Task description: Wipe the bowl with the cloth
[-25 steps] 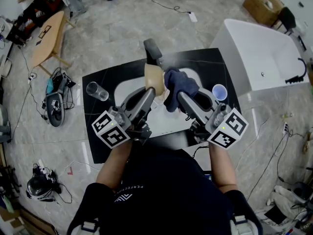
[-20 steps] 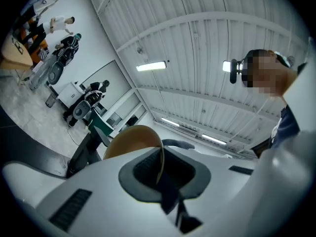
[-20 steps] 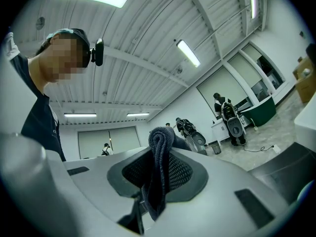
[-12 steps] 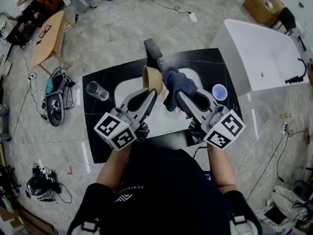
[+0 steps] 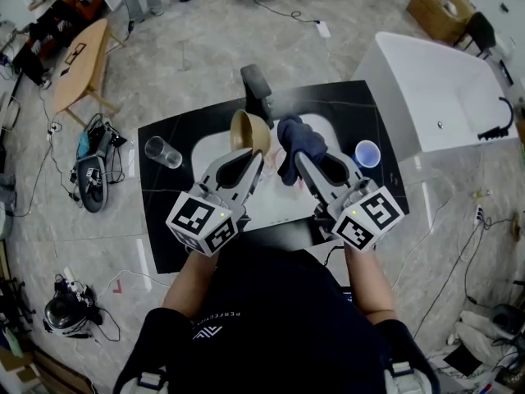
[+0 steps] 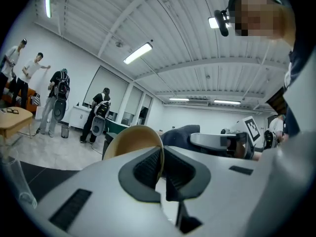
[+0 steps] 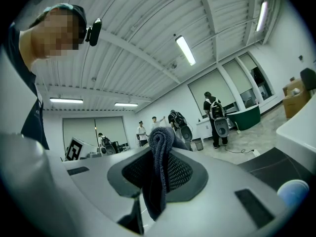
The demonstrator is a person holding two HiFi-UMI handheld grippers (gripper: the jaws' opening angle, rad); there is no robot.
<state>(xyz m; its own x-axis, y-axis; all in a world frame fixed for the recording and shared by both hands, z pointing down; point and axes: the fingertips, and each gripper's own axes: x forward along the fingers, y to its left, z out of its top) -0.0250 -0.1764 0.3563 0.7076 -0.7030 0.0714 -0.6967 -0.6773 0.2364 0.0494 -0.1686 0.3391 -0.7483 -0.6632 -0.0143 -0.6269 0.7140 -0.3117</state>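
Left tongs (image 6: 161,168): clamped on the rim of the tan bowl (image 5: 250,131), jaws nearly together with only the thin wall between them. The bowl hangs tipped above the counter (image 5: 164,245), its hollow showing to the head view.

Right tongs (image 7: 157,179): closed on a fold of the dark blue cloth (image 5: 300,142), which bunches past the tips and droops below them.

Key relation: the cloth sits just beside the bowl's right edge; contact cannot be resolved.

Judgement: the cloth hand does the work, a short leftward move into the hollow.
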